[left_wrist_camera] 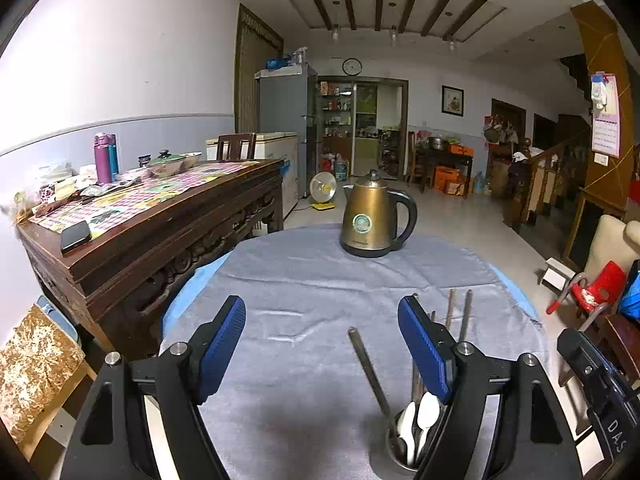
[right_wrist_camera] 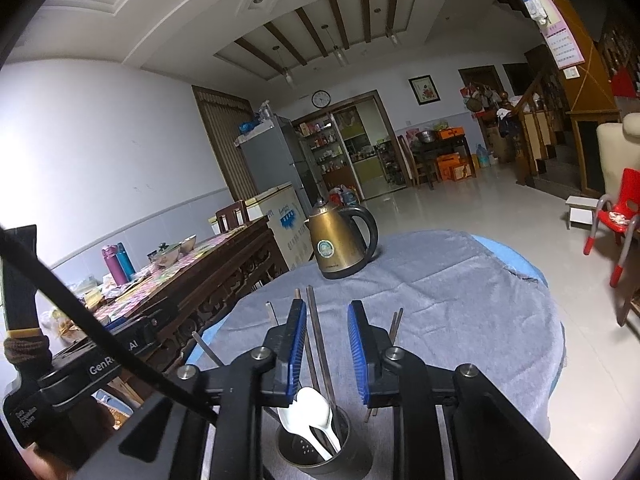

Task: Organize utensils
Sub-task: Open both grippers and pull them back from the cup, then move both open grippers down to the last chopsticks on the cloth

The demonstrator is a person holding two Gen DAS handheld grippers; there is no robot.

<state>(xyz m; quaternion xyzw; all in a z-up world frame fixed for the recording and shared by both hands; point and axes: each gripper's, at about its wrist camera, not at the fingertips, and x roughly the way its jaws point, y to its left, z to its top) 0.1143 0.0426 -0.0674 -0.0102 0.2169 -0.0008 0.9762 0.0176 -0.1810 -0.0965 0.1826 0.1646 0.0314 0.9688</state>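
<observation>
A steel utensil cup (left_wrist_camera: pixel 394 450) stands on the grey-clothed round table (left_wrist_camera: pixel 304 280), low in both views. It holds white plastic spoons (left_wrist_camera: pixel 420 414) and several metal chopsticks (left_wrist_camera: pixel 368 368). My left gripper (left_wrist_camera: pixel 324 350) hangs just left of the cup, jaws wide open and empty; its right finger (left_wrist_camera: pixel 426 354) covers part of the chopsticks. My right gripper (right_wrist_camera: pixel 328 354) sits over the cup (right_wrist_camera: pixel 316 450), jaws a little apart. Two chopsticks (right_wrist_camera: pixel 316 340) stand between its pads, close to the left pad (right_wrist_camera: pixel 296 354) and apart from the right one. The spoons (right_wrist_camera: pixel 314 412) lean below the pads.
A bronze electric kettle (left_wrist_camera: pixel 374 216) stands at the table's far side. A carved wooden sideboard (left_wrist_camera: pixel 160 224) with bottles and dishes flanks the table on the left. A red child's chair (right_wrist_camera: pixel 616 208) is on the floor to the right.
</observation>
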